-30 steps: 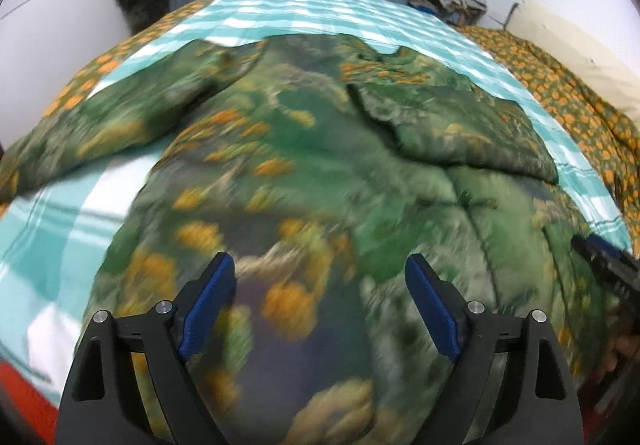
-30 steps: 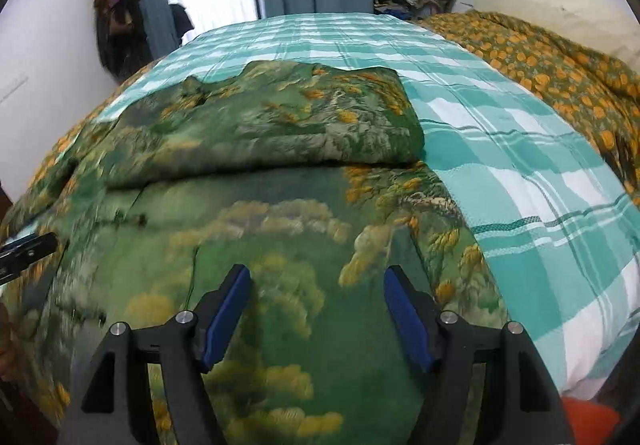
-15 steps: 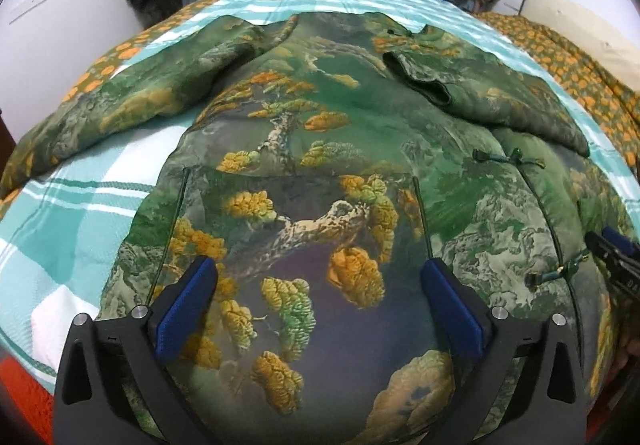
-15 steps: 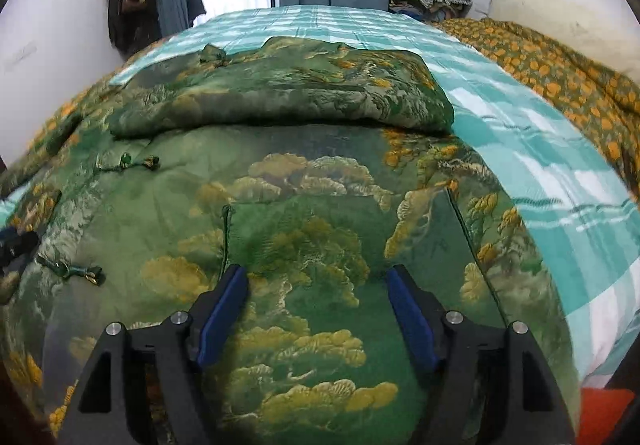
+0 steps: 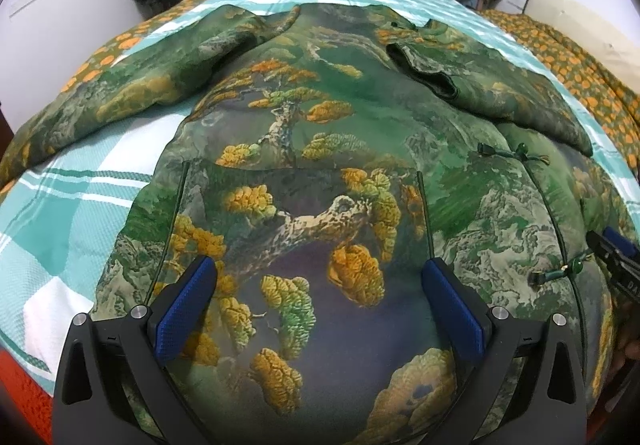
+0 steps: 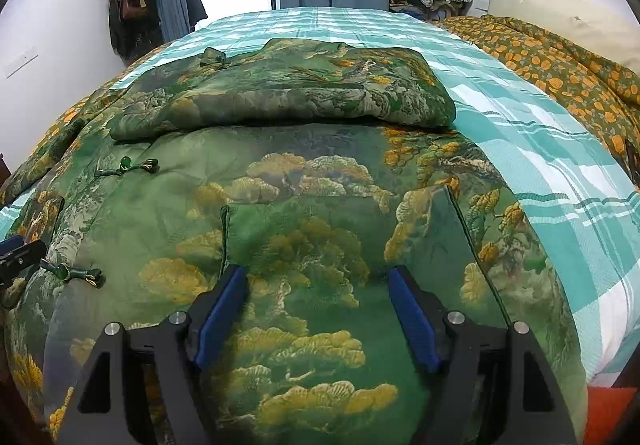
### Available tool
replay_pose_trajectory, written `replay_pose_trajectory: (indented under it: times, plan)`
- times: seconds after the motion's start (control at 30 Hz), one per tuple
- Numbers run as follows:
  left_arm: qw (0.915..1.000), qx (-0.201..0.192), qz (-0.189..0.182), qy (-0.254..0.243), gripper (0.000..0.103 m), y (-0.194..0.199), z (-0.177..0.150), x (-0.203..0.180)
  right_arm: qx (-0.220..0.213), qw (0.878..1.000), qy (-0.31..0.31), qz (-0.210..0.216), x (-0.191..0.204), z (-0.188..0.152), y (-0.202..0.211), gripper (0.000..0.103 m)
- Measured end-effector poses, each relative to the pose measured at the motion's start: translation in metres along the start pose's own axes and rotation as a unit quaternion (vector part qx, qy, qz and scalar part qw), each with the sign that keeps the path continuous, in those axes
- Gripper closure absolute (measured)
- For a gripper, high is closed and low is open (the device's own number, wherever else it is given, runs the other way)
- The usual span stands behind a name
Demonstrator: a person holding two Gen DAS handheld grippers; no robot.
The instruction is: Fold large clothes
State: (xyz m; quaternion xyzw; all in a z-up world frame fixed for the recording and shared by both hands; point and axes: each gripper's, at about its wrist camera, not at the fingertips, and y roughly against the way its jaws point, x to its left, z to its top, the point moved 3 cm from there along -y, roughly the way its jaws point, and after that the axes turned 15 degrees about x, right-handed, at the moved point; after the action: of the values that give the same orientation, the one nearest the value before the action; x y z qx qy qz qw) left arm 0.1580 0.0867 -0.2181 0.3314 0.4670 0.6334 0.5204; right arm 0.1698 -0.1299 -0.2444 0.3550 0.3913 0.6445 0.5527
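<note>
Padded jacket (image 5: 320, 173) of green silk-like cloth, printed with orange pine trees and closed by knotted frog buttons, lies spread front-up on the bed (image 6: 540, 149) with its teal-and-white checked cover. Its long axis runs from the near hem, just under both cameras, away to the collar at the far end. The right sleeve (image 6: 280, 93) is already folded across the chest; the left sleeve (image 5: 120, 93) lies stretched out to the left, over the cover's edge.

Both tools point down at the near hem, side by side across the jacket's width. The left tool (image 5: 320, 301) has just been opening and stands wide with its blue pads clear of the cloth; the right tool (image 6: 316, 309) has also been opening and grips nothing. Fabric lies beneath each, none pinched.

My reading: the outstretched sleeve lies far-left of the left tool, which is plainly the nearer one for folding it in.
</note>
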Motion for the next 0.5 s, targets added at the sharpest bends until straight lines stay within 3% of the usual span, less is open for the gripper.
replay_pose_trajectory:
  times: [0.5]
  plan:
    - [0.9997, 0.022, -0.006, -0.005, 0.001, -0.0023, 0.0039, 0.0011, 0.001, 1.0, 0.004, -0.009, 0.0029, 0.0004, -0.001, 0.027]
